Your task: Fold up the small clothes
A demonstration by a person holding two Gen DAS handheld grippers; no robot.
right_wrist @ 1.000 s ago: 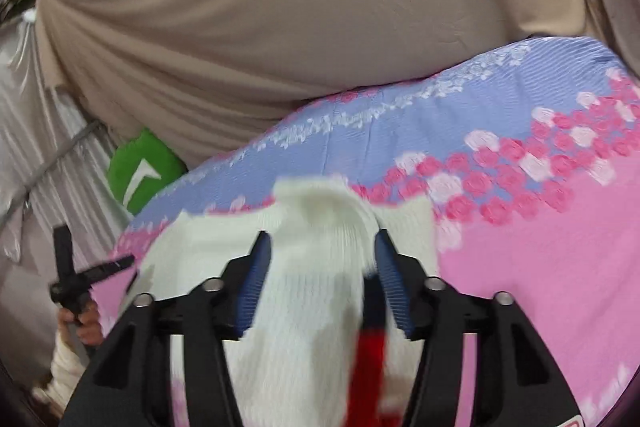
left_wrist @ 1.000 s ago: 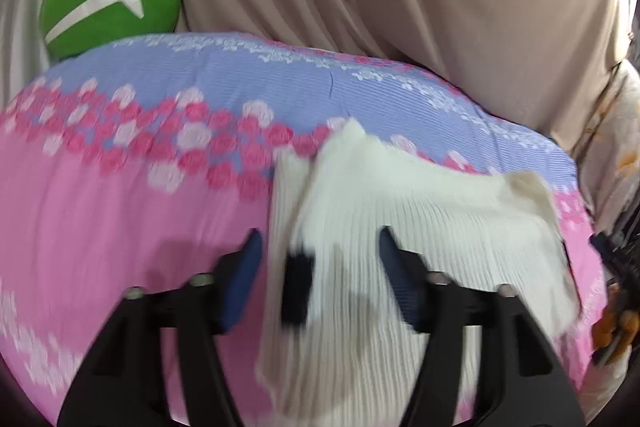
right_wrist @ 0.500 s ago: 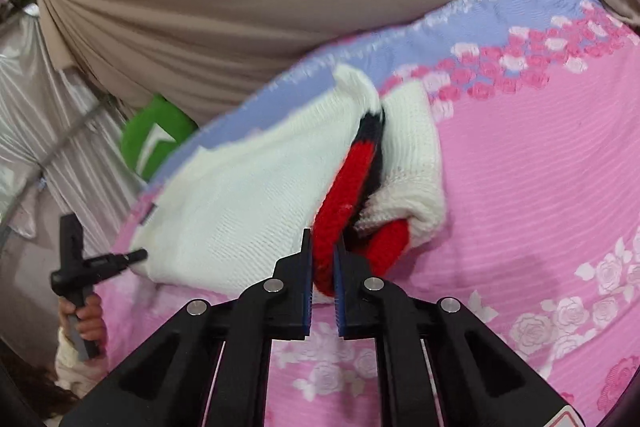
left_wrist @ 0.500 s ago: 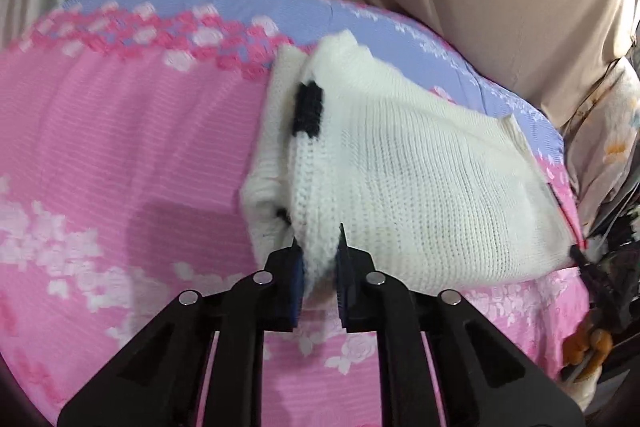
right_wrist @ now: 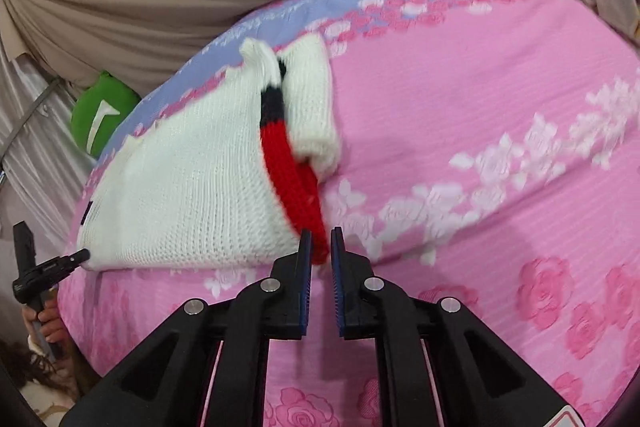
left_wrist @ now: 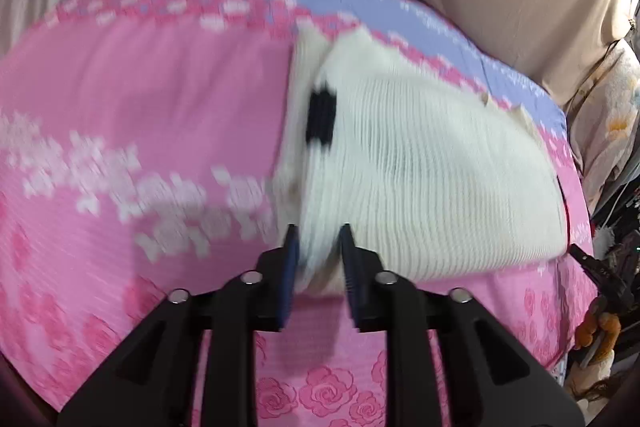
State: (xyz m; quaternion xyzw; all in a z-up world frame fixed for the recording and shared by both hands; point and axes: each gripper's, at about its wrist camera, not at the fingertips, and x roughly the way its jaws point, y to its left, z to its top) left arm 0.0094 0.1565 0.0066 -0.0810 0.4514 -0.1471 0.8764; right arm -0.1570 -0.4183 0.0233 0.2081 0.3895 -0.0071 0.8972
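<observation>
A pink rose-patterned bedspread point(left_wrist: 120, 115) with a lilac band filled both views. On it lay the folded white knit sweater point(left_wrist: 432, 163), red and black trim showing at its edge. The left gripper point(left_wrist: 318, 247) had just been parting narrowly, knit corner between its pads. The right gripper point(right_wrist: 319, 247), also just easing apart, stood narrow around the red trim point(right_wrist: 292, 179). No writing was legible

Left gripper point(left_wrist: 318, 247), black angular plastic arms, silver round screws, blue ribbed pads, right gripper point(right_wrist: 320, 247) alike, red-edged label at its base
</observation>
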